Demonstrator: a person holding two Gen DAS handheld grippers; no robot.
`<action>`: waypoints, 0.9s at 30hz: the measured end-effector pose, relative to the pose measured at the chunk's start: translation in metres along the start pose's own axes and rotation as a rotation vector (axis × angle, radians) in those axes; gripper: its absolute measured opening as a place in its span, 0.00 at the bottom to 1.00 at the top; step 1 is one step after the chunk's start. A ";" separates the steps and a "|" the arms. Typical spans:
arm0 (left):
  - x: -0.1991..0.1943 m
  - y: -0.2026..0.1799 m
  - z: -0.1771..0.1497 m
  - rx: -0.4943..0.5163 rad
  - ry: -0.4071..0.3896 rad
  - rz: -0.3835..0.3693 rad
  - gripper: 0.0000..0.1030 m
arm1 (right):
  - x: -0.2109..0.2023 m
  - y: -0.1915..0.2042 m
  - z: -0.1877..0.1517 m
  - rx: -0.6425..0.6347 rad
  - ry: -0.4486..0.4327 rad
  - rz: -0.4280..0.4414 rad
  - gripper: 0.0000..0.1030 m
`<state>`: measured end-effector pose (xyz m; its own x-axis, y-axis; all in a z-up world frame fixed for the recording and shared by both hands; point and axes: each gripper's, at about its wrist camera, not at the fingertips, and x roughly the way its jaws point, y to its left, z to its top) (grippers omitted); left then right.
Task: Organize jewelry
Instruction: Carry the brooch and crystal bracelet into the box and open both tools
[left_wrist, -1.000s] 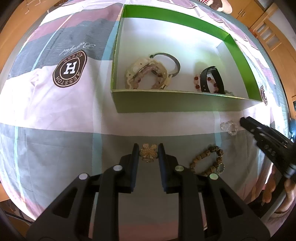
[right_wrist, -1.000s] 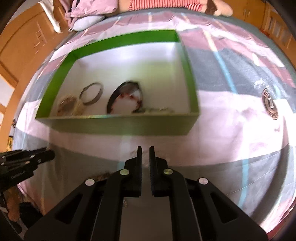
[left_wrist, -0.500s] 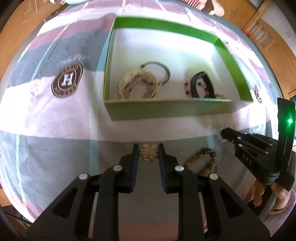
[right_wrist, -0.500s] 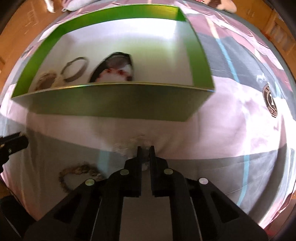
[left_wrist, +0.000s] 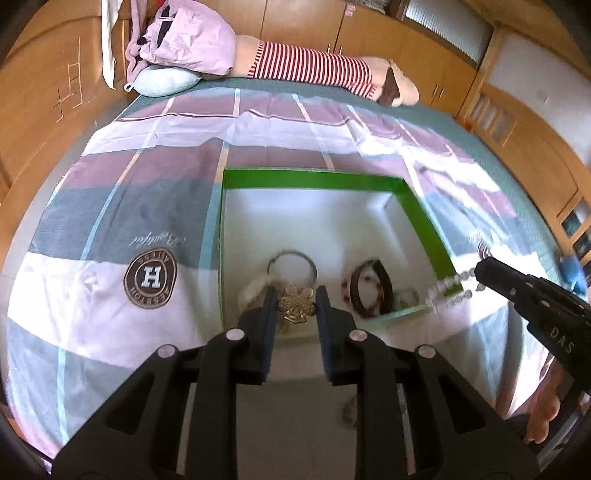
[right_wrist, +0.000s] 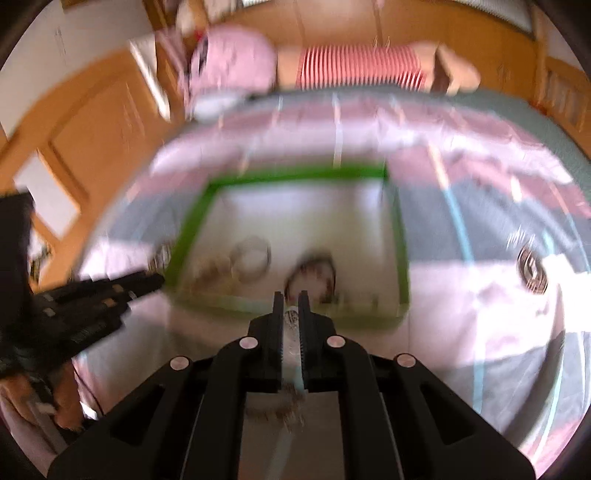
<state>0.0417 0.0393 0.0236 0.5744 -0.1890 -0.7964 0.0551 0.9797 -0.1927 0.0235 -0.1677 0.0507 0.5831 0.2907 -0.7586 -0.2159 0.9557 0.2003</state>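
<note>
Above green box (left_wrist: 424, 214): both tongs tilted down, seemingly gripping jewelry.

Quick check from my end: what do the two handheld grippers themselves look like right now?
Both are matte black plastic. The left gripper has flat parallel fingers on angular, triangular cut-out arms with round silver pivot pins. The right gripper matches, with ridged inner pads; seen from the left wrist view its side carries white "DAS" lettering. No cables or sleeves are clearly visible.

Green-walled box (left_wrist: 424, 218), gold flower brooch (left_wrist: 296, 301), pink-grey striped bedsheet (left_wrist: 110, 206).
</note>
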 end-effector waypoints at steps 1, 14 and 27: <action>0.004 0.002 0.002 -0.014 0.007 -0.002 0.20 | 0.000 -0.002 0.006 0.005 -0.030 -0.011 0.07; 0.047 0.026 -0.001 -0.123 0.120 -0.015 0.20 | 0.069 -0.025 0.005 0.050 0.040 -0.088 0.07; 0.014 0.005 -0.006 -0.081 0.064 -0.105 0.62 | 0.052 -0.025 -0.008 0.062 0.060 -0.016 0.33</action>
<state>0.0452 0.0408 0.0086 0.5155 -0.2970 -0.8038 0.0452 0.9461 -0.3206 0.0534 -0.1771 0.0011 0.5380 0.2740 -0.7972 -0.1573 0.9617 0.2244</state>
